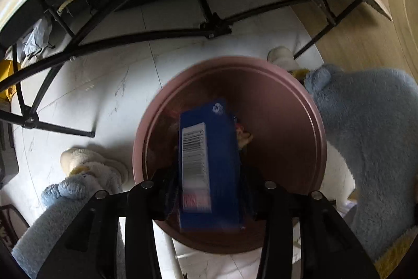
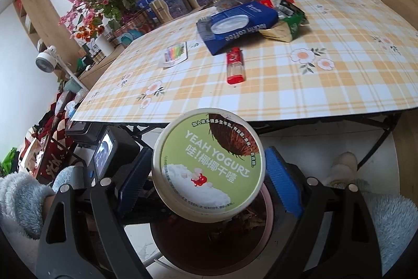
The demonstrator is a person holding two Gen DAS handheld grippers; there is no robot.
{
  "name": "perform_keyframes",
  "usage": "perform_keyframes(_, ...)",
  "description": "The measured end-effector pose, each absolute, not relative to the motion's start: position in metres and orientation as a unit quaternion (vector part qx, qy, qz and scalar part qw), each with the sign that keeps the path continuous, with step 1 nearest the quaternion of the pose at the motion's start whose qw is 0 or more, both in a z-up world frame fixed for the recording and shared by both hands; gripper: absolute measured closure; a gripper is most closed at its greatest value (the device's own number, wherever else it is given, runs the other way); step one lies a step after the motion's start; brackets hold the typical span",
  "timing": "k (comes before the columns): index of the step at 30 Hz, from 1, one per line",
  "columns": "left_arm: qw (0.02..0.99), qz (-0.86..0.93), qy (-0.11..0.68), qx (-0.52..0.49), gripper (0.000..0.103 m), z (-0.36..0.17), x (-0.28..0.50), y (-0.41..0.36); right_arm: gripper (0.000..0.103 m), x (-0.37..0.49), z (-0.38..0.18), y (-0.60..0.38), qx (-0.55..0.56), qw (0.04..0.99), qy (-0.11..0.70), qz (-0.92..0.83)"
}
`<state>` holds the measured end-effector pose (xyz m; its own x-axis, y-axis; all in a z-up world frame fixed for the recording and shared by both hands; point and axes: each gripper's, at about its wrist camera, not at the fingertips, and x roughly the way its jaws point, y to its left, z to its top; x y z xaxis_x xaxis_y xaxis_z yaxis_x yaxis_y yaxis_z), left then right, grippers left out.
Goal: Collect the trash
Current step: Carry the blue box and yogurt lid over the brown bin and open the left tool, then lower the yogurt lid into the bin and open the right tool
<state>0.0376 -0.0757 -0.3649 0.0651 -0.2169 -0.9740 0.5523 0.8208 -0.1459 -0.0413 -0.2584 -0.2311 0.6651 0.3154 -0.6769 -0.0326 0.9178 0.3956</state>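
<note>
blue box [image 1: 209, 164] above pink bin [image 1: 300, 106]

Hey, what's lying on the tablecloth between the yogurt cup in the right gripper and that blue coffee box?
A red lighter lies there, seen in the right wrist view, nearer the coffee box than the yogurt cup; otherwise bare tablecloth.

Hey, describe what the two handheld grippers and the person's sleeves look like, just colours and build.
The left gripper is a black plastic frame with angular linkage arms and silver round rivets at the joints. The right gripper has the same black frame and silver rivets, and its fingers carry ribbed blue pads. The person's sleeves are fluffy pale blue fleece, with a yellow trim visible in the left wrist view.
</note>
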Motion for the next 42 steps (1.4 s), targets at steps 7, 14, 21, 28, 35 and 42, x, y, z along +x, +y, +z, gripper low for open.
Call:
perform_keyframes(7, 0.755, -0.272, 0.595, 0.053, 0.018, -0.335, 0.046, -0.053, 0.017, -0.038, -0.237, -0.258, 0.177, 0.891, 0.408, 0.092)
perform_keyframes(14, 0.812, -0.275, 0.514, -0.012, 0.006, -0.271, 0.035, -0.013, 0.017, -0.034, -0.242, -0.243, 0.146, 0.888, 0.425, 0.098)
perform_keyframes(21, 0.87, -0.249, 0.425, -0.009, 0.006, -0.228, 0.011, 0.013, 0.017, -0.028, -0.255, -0.211, 0.084, 0.878, 0.455, 0.117)
perform_keyframes(28, 0.898, -0.222, 0.38, -0.011, 0.006, -0.225, -0.004, 0.024, 0.017, -0.021, -0.279, -0.181, 0.012, 0.853, 0.506, 0.127)
perform_keyframes(35, 0.901, -0.209, 0.38, -0.027, 0.006, -0.229, -0.002, 0.034, 0.017, -0.018, -0.295, -0.177, -0.001, 0.833, 0.539, 0.126)
perform_keyframes(42, 0.898, -0.204, 0.388, -0.032, 0.006, -0.233, 0.001, 0.037, 0.017, -0.013, -0.303, -0.175, -0.008, 0.821, 0.557, 0.125)
